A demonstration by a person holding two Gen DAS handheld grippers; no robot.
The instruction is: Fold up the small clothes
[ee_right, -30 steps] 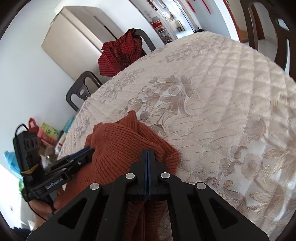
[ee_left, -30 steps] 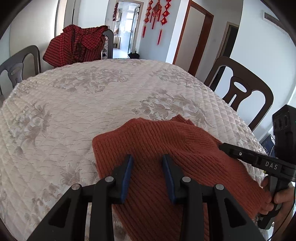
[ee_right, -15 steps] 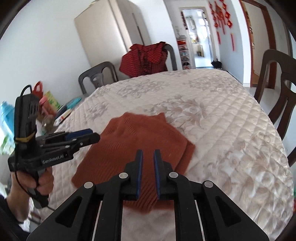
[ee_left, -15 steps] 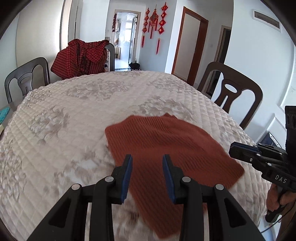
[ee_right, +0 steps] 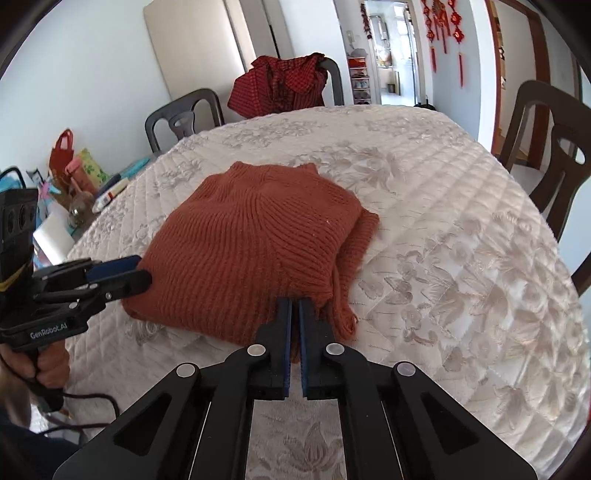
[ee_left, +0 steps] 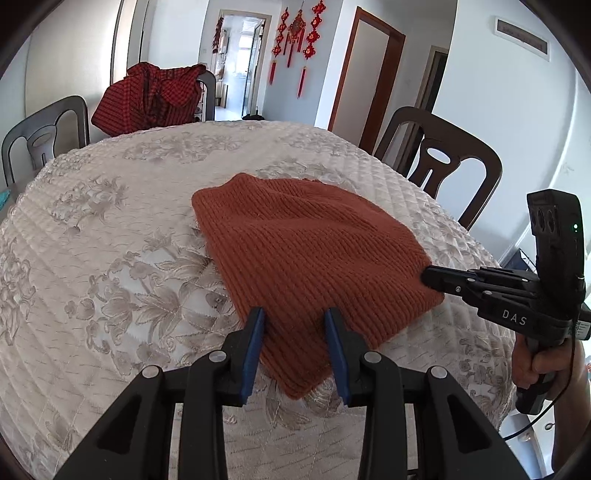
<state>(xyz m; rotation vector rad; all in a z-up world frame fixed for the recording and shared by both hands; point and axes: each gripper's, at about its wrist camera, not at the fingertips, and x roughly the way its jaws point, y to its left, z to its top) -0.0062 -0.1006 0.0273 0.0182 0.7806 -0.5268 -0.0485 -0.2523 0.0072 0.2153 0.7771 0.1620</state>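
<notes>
**Rust sweater folded on the quilted table, a gripper at each near corner**

We see the rust-orange knitted sweater lying folded into a rough rectangle on the near half of the table, which is covered by a cream quilted cloth with grey flowers; a lower layer and a loose strand of yarn stick out along its right edge in the right wrist view. Our left gripper stands over the sweater's near left corner with its blue-padded fingers spread apart, the knit between them but not pinched. Our right gripper sits at the near right corner; its fingers are drawn almost together, and a fold of the knit shows in the narrow gap between them, so it grips the sweater. Beyond the table we see dark chairs; a red checked garment hangs over one far chair; red knot ornaments hang on the far wall.
</notes>
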